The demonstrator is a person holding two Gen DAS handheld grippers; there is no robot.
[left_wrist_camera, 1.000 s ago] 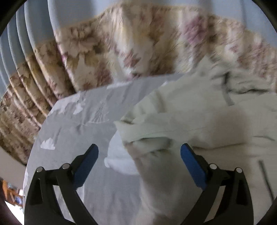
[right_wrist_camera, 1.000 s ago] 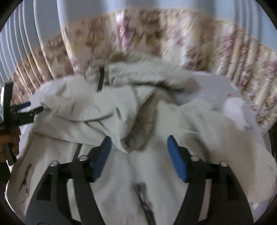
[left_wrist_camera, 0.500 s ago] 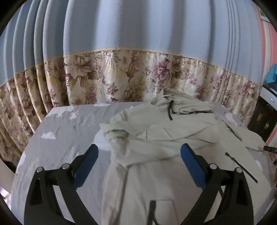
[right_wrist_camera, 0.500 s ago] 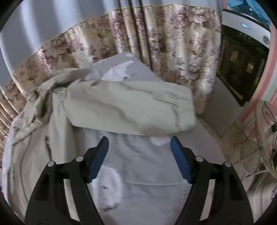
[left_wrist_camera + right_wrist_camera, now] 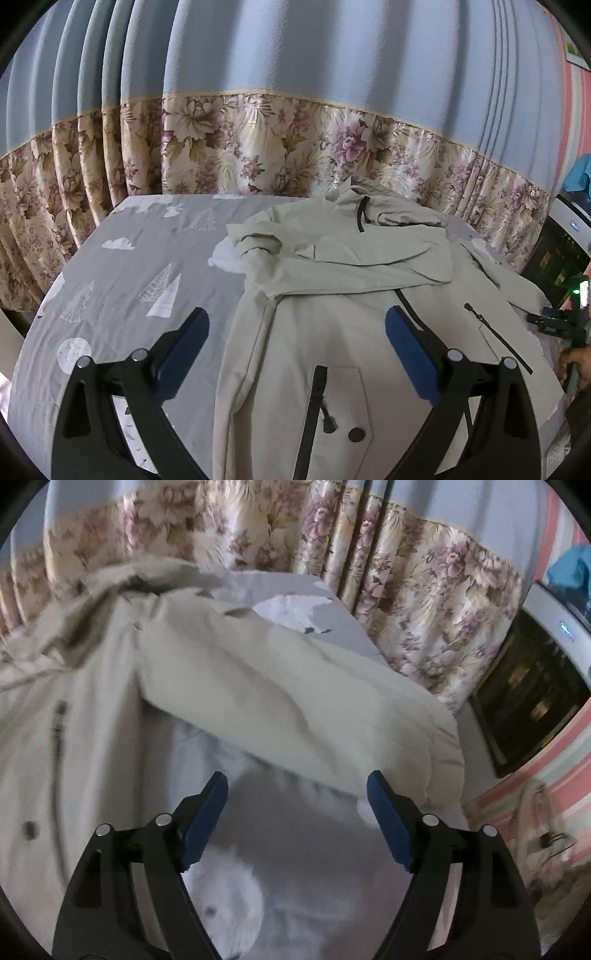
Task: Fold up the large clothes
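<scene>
A blue curtain (image 5: 295,55) with a floral lower band hangs behind a bed covered by a grey printed sheet (image 5: 122,280).

Left claw (image 5: 297,345): fingers spread wide, nothing between them. It hovers above the near edge of the bed, over the left side of a pale beige jacket (image 5: 332,332). The jacket lies front-up on the right half of the sheet, hood (image 5: 373,210) toward the far edge by the curtain. One sleeve (image 5: 354,266) is folded across the chest. A black zipper pocket (image 5: 314,406) sits directly ahead of the claw, near the hem. The left half of the sheet is bare of clothing.

Right claw (image 5: 296,805): fingers spread wide, gripping nothing. It hovers over grey sheet near the right edge of the bed. Just beyond its fingertips lies the jacket's other sleeve (image 5: 295,709), extended toward the bed's right edge. The jacket body lies to the left of this claw. In the left wrist view, the right claw is visible at the right edge of the bed, held by a hand (image 5: 576,363). A dark-fronted appliance (image 5: 532,686) stands beyond the bed's right edge, beside the curtain.
</scene>
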